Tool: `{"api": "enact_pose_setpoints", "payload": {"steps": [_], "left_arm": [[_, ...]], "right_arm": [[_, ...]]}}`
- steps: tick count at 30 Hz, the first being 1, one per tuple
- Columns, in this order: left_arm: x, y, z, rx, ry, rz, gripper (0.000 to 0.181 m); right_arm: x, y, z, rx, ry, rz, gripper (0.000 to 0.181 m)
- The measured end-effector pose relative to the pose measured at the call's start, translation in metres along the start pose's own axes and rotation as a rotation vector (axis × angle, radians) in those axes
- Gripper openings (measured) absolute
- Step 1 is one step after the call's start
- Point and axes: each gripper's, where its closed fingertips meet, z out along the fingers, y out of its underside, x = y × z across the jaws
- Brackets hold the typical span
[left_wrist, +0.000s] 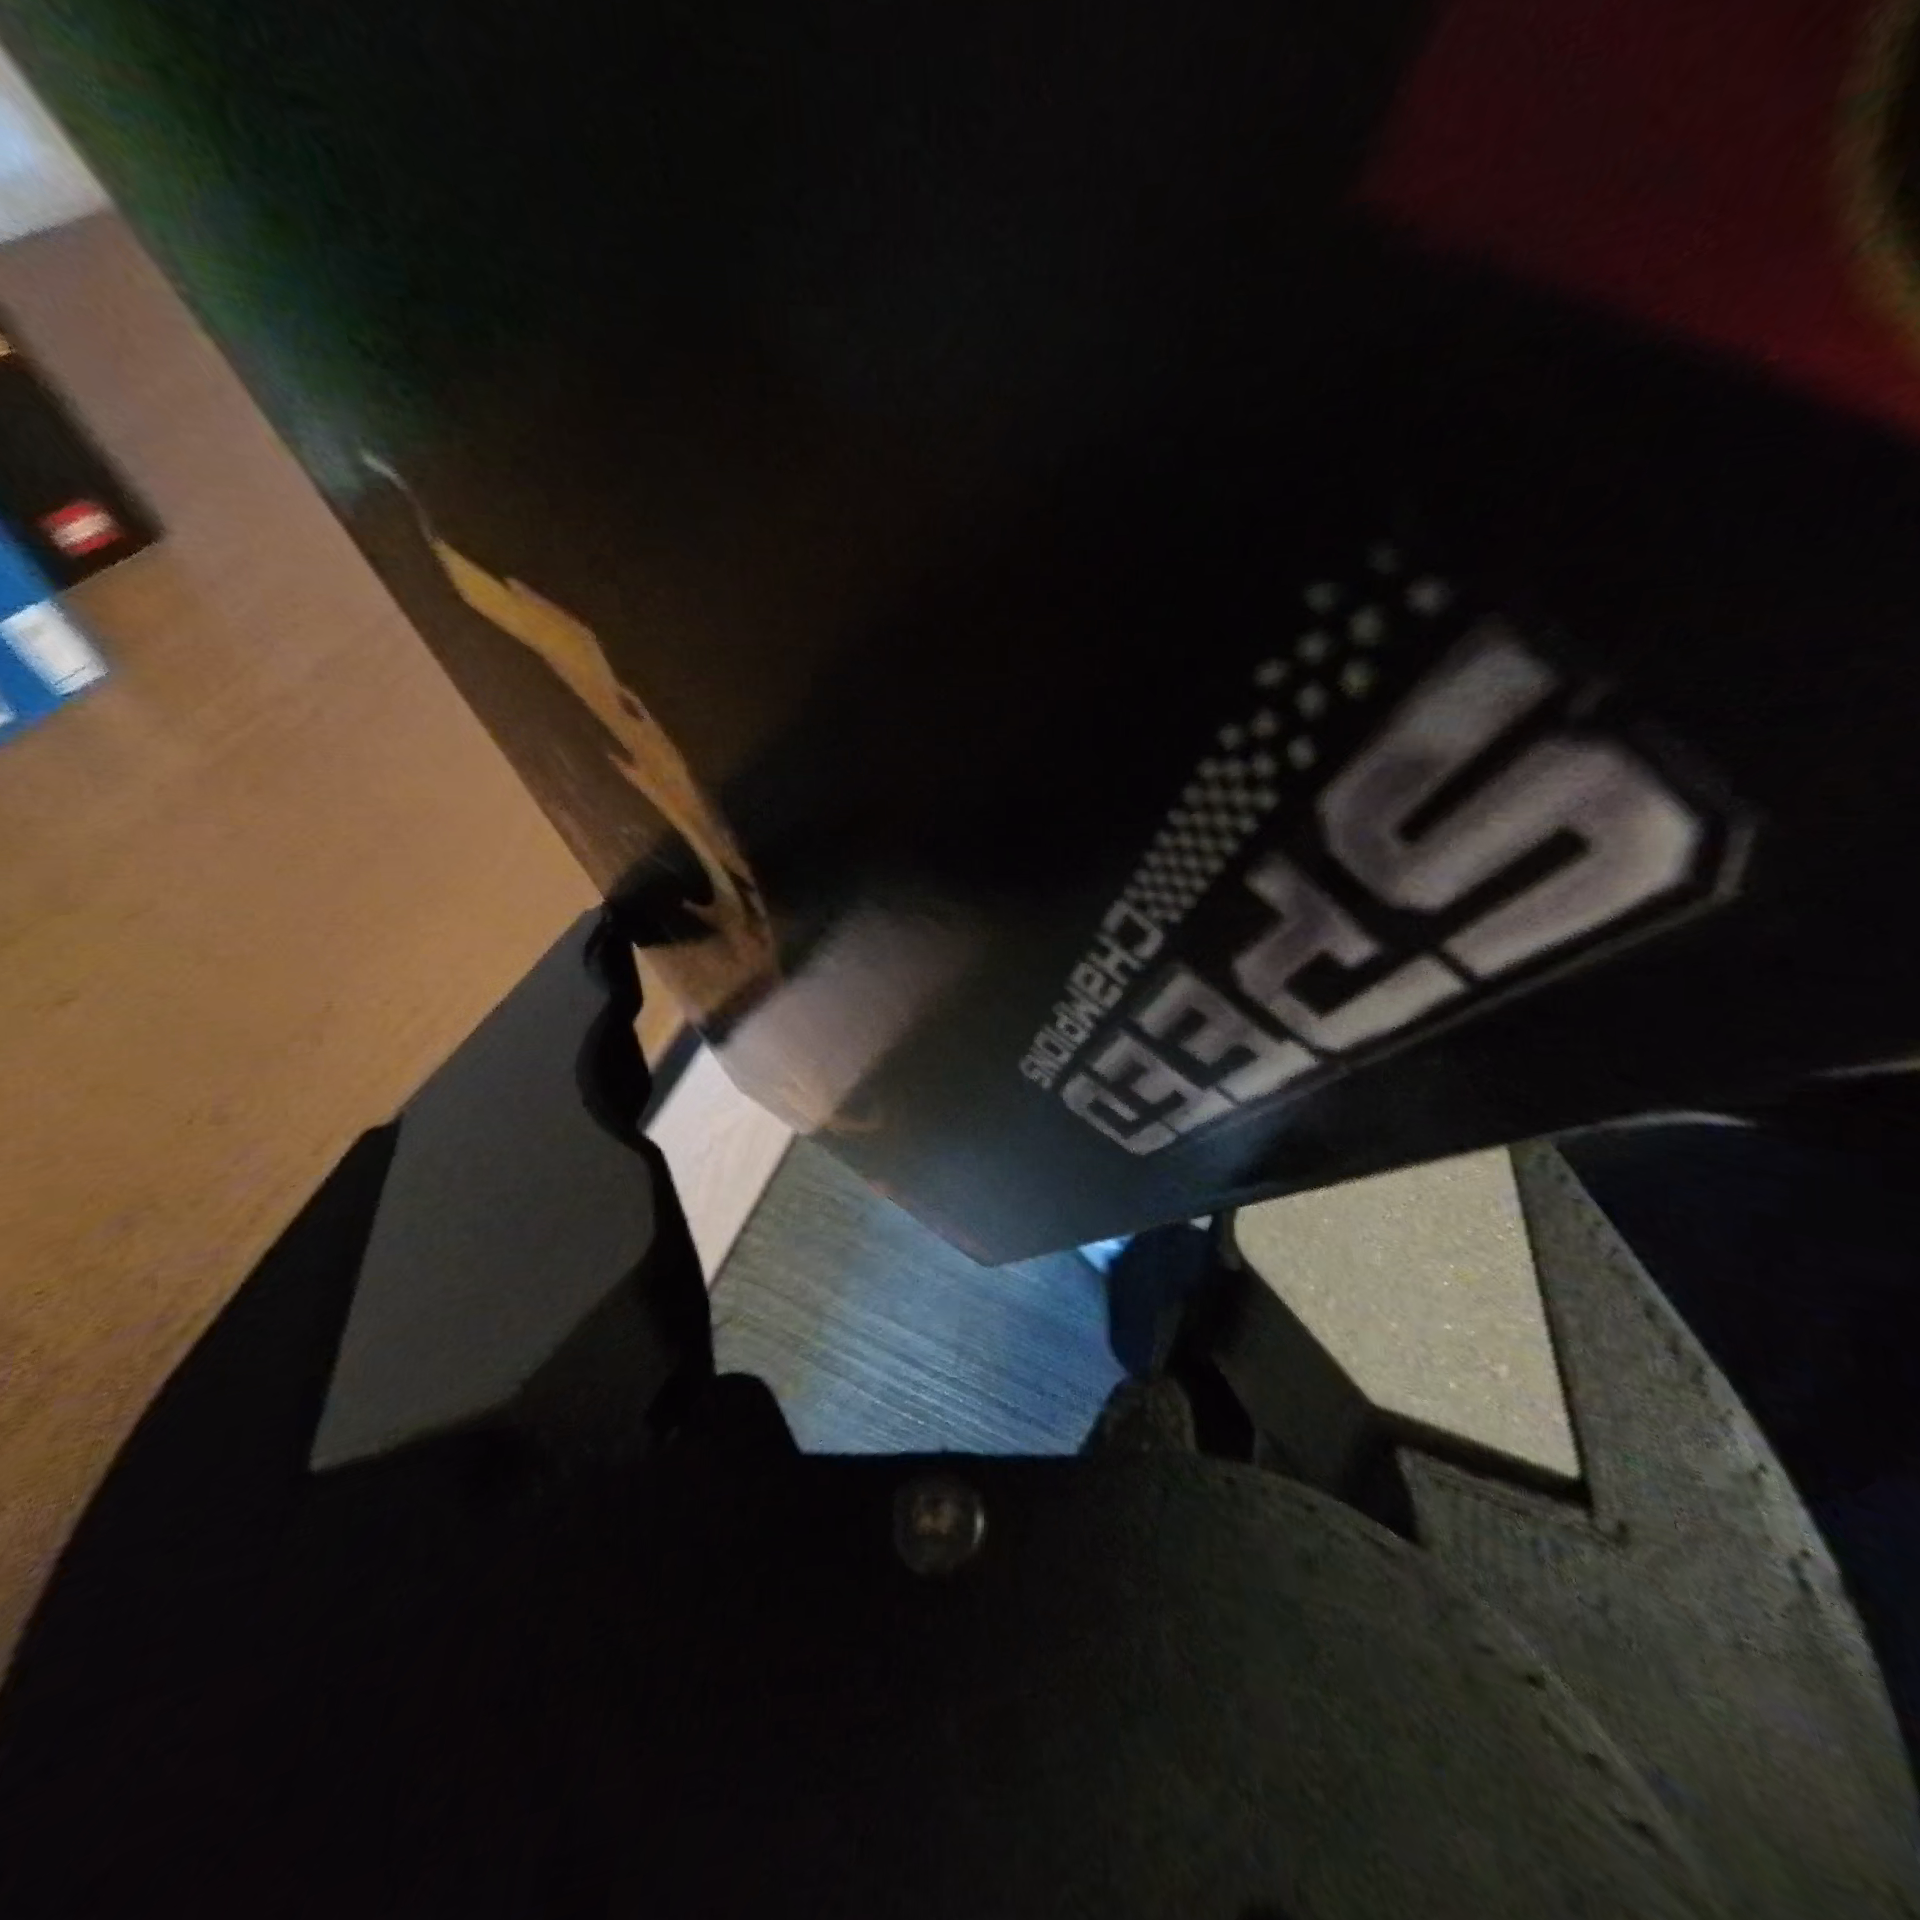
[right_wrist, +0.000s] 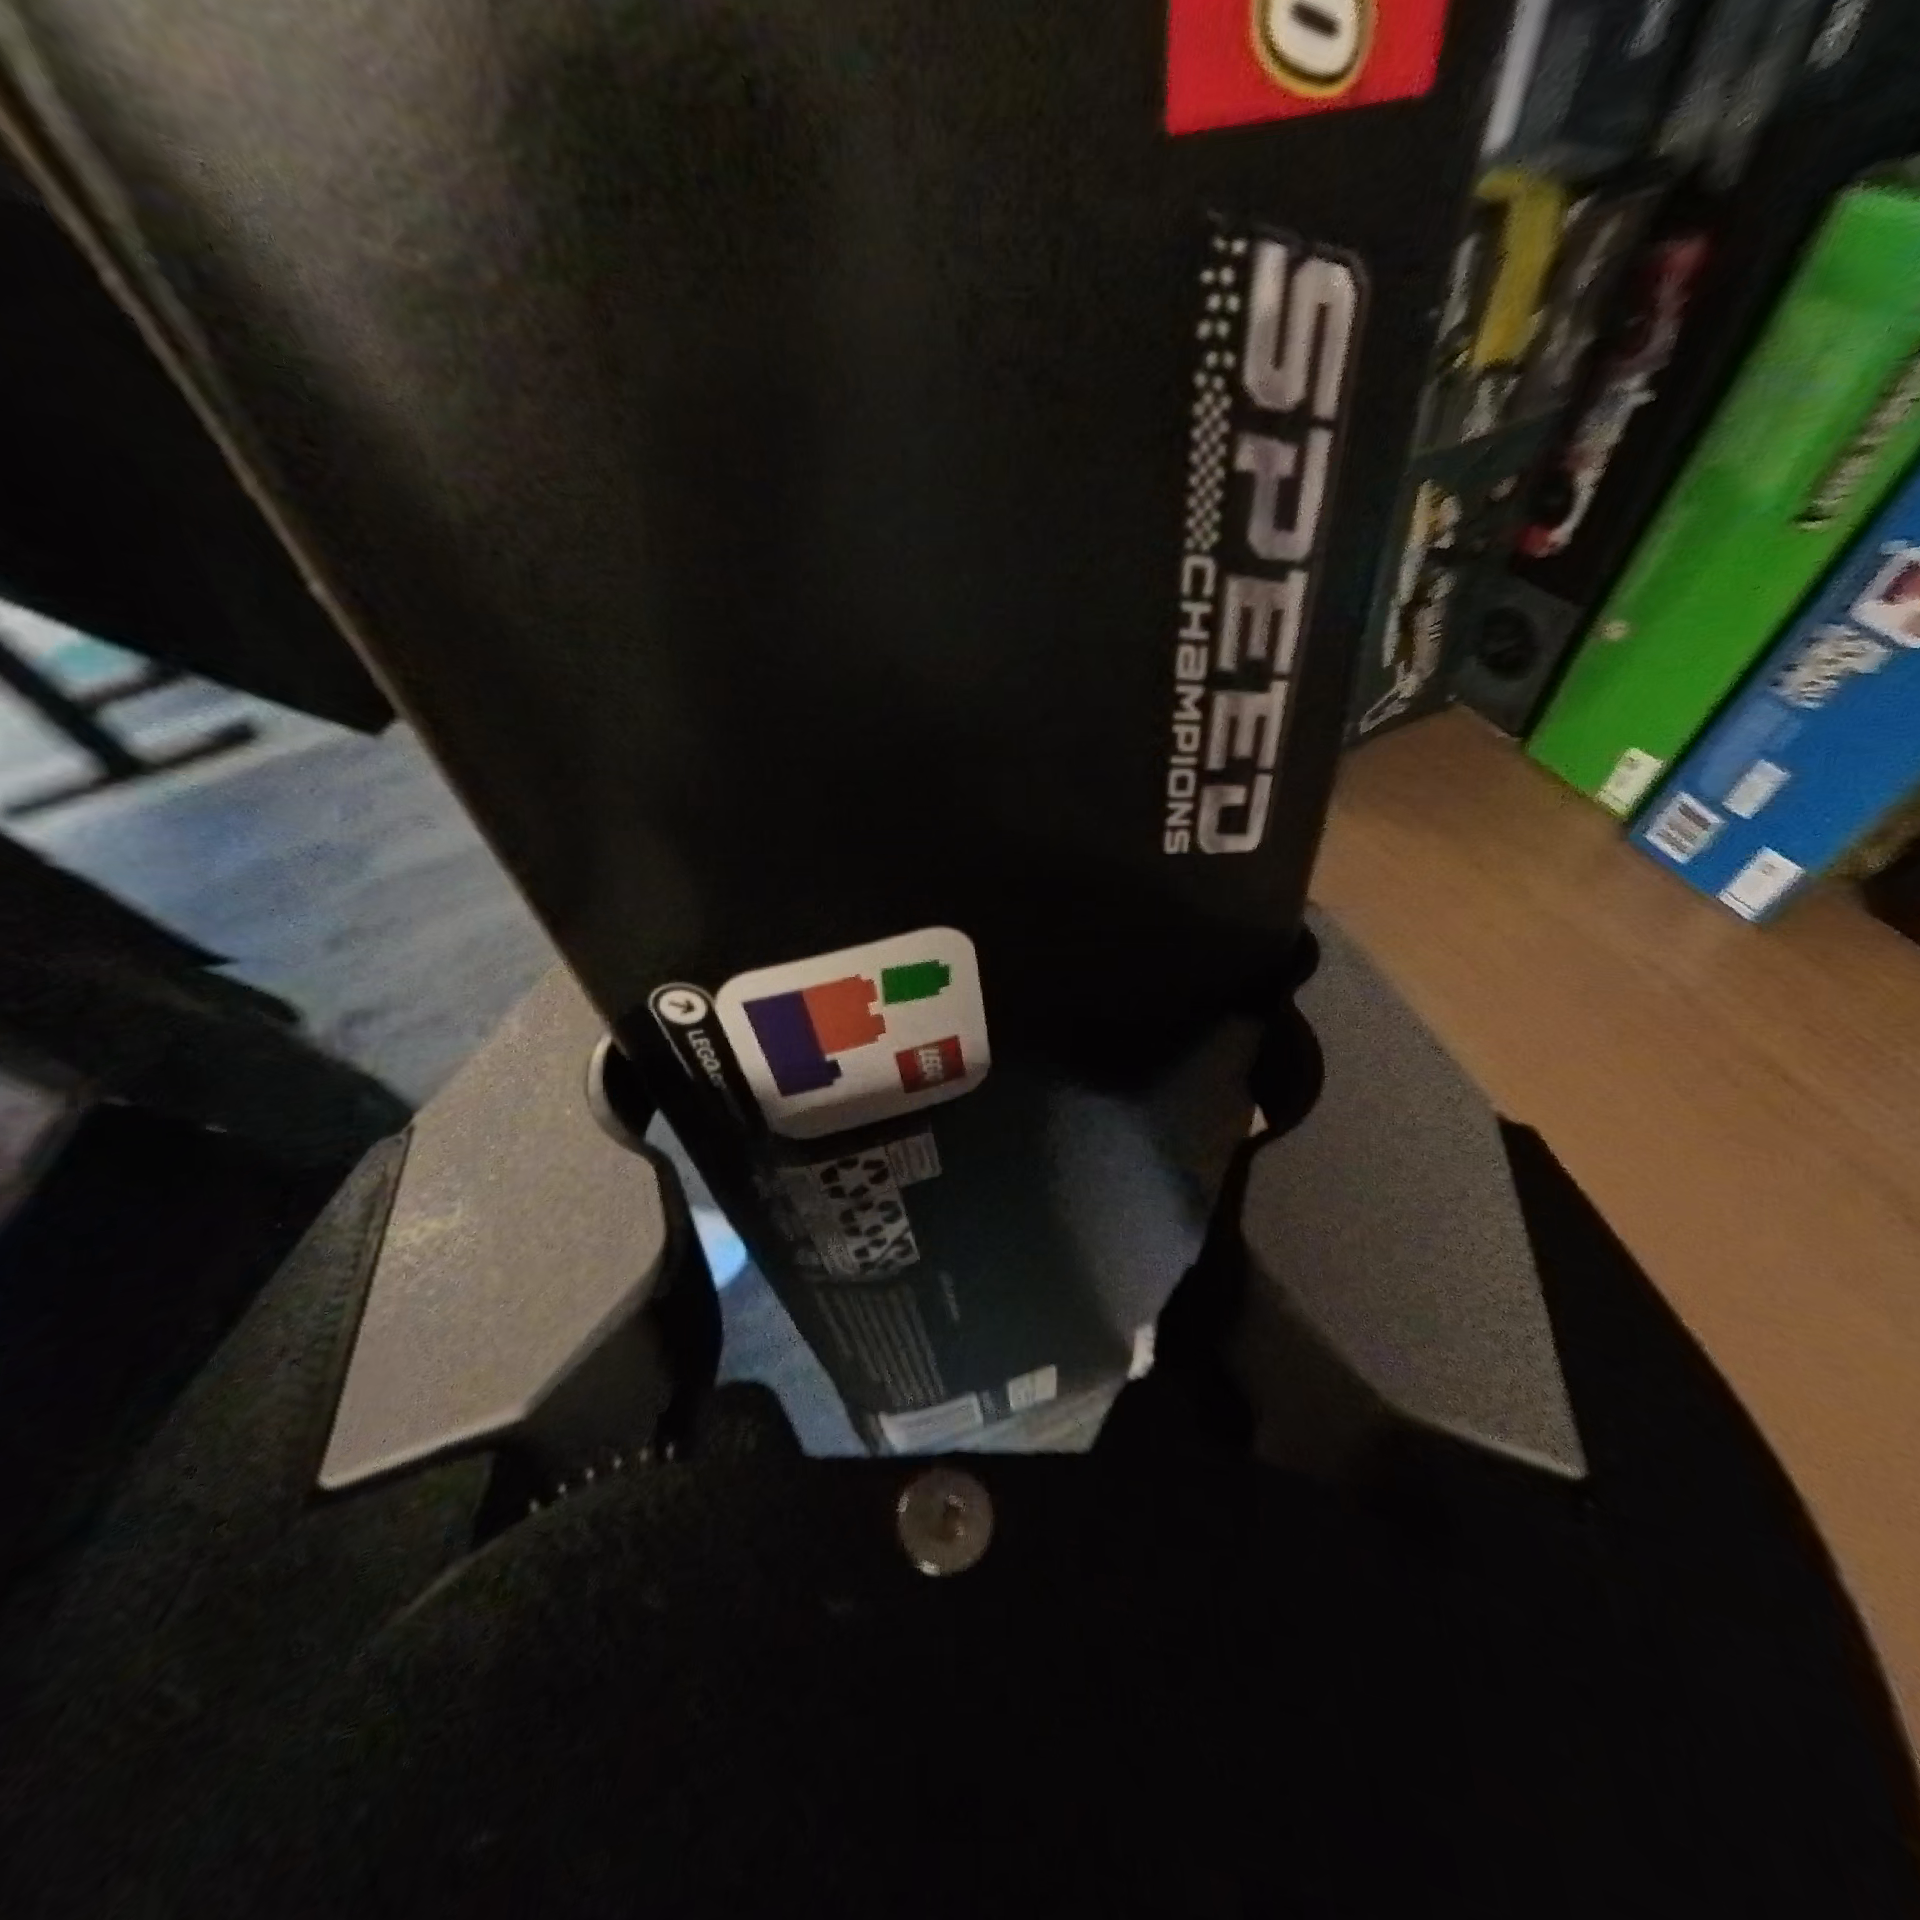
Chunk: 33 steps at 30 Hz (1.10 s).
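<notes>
Right gripper (right_wrist: 940, 1049) clamped on the lower end of a black box (right_wrist: 831, 520) — fingers pressed to both of its sides, box standing upright above a wooden shelf (right_wrist: 1558, 987). Green box (right_wrist: 1725, 499) and blue box (right_wrist: 1808, 748) upright on that shelf, well apart to the right. Left gripper (left_wrist: 935, 1101) at a black box (left_wrist: 935, 571) with a torn edge; grip cannot be told — right finger hidden.
</notes>
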Motion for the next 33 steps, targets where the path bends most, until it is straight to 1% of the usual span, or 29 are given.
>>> {"api": "enact_pose_setpoints", "payload": {"steps": [2, 4, 6, 9, 11, 14, 16, 18, 20, 22, 23, 24, 26, 28, 29, 30, 31, 33], "left_arm": [[-0.032, 0.008, 0.022, -0.018, -0.119, -0.006, 0.120], [-0.060, 0.019, 0.040, -0.047, -0.200, -0.027, 0.121], [-0.084, 0.030, 0.053, -0.040, -0.252, -0.069, 0.120], [-0.109, 0.044, 0.066, -0.030, -0.311, -0.114, 0.120], [-0.121, 0.045, 0.070, 0.009, -0.353, -0.110, 0.120], [-0.141, 0.037, 0.073, 0.050, -0.405, -0.129, 0.120], [-0.152, 0.032, 0.077, 0.089, -0.435, -0.136, 0.121], [-0.161, 0.030, 0.081, 0.121, -0.471, -0.164, 0.119], [-0.166, 0.028, 0.083, 0.132, -0.519, -0.180, 0.119], [-0.165, 0.029, 0.083, 0.119, -0.552, -0.191, 0.119], [-0.162, 0.029, 0.083, 0.116, -0.561, -0.194, 0.119], [-0.159, 0.031, 0.080, 0.119, -0.562, -0.199, 0.117], [-0.145, 0.038, 0.074, 0.114, -0.520, -0.215, 0.113], [-0.131, 0.050, 0.059, 0.097, -0.498, -0.241, 0.110], [-0.123, 0.056, 0.046, 0.095, -0.495, -0.256, 0.109], [-0.115, 0.062, 0.031, 0.095, -0.498, -0.274, 0.106], [-0.104, 0.068, 0.014, 0.098, -0.498, -0.294, 0.104], [-0.076, 0.080, -0.023, 0.099, -0.484, -0.315, 0.099]], "right_arm": [[0.035, 0.023, 0.014, -0.056, -0.107, -0.057, 0.117], [0.064, 0.047, 0.032, -0.132, -0.185, -0.080, 0.118], [0.087, 0.057, 0.048, -0.131, -0.241, -0.106, 0.118], [0.110, 0.072, 0.069, -0.147, -0.287, -0.132, 0.118], [0.122, 0.076, 0.078, -0.135, -0.309, -0.151, 0.118], [0.143, 0.069, 0.088, -0.079, -0.329, -0.171, 0.117], [0.159, 0.066, 0.091, -0.088, -0.314, -0.187, 0.116], [0.181, 0.062, 0.090, -0.122, -0.222, -0.167, 0.119], [0.200, 0.058, 0.078, -0.148, -0.110, -0.119, 0.123], [0.210, 0.049, 0.056, -0.121, 0.019, 0.044, 0.123], [0.210, 0.046, 0.044, -0.104, 0.093, 0.134, 0.122], [0.201, 0.041, 0.033, -0.080, 0.147, 0.198, 0.120], [0.178, 0.040, 0.016, -0.095, 0.279, 0.281, 0.118], [0.151, 0.031, 0.008, -0.079, 0.376, 0.417, 0.118], [0.141, 0.022, 0.006, -0.040, 0.421, 0.514, 0.122], [0.132, 0.007, 0.008, 0.037, 0.442, 0.607, 0.126], [0.127, -0.004, 0.009, 0.089, 0.479, 0.692, 0.126], [0.120, -0.023, 0.018, 0.165, 0.563, 0.794, 0.134]]}}
